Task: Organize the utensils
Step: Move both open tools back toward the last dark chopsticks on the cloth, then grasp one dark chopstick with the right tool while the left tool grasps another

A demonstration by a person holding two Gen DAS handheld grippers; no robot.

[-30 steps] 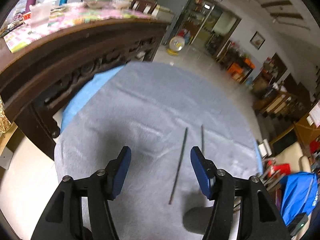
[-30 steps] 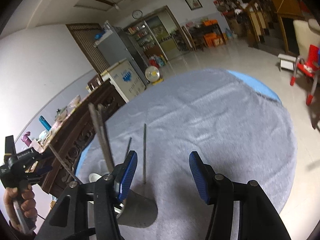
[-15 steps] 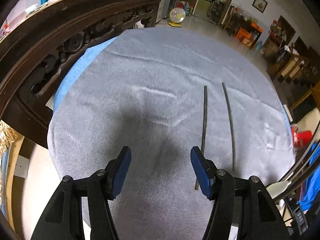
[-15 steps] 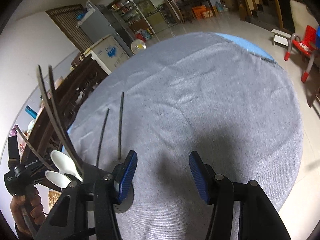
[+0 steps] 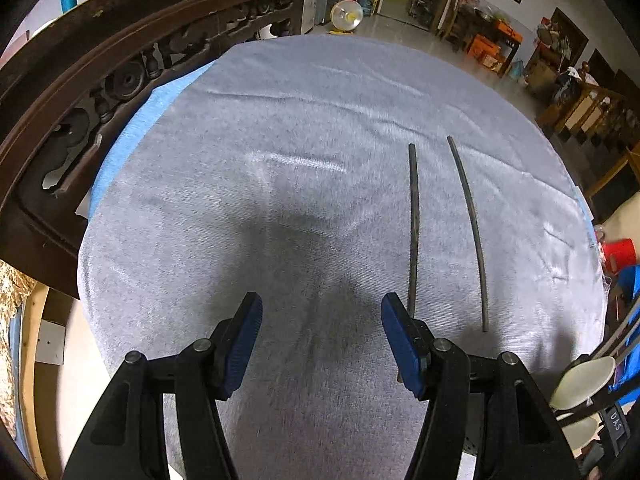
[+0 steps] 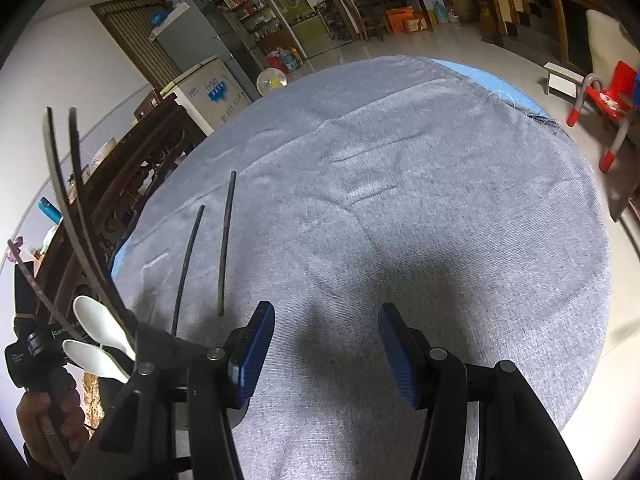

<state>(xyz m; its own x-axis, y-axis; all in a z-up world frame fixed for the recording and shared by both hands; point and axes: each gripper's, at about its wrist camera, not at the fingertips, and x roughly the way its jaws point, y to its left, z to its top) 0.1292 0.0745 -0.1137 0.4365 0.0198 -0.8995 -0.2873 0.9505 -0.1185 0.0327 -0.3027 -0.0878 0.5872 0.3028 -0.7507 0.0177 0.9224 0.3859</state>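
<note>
- Left tool is spread wide and empty, low over the grey-clothed surface; right tool is likewise spread and empty.
- Two dark chopsticks lie side by side, apart; the nearer one's end sits beside the left tool's right finger.
- A holder with white spoons stands at the surface's edge.
- Risk: thin sticks may roll or slip on cloth during pinching.

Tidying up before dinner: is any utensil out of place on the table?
Yes. Two dark chopsticks lie loose, side by side, on the grey cloth, while other chopsticks and white spoons stand together at the near edge.
</note>
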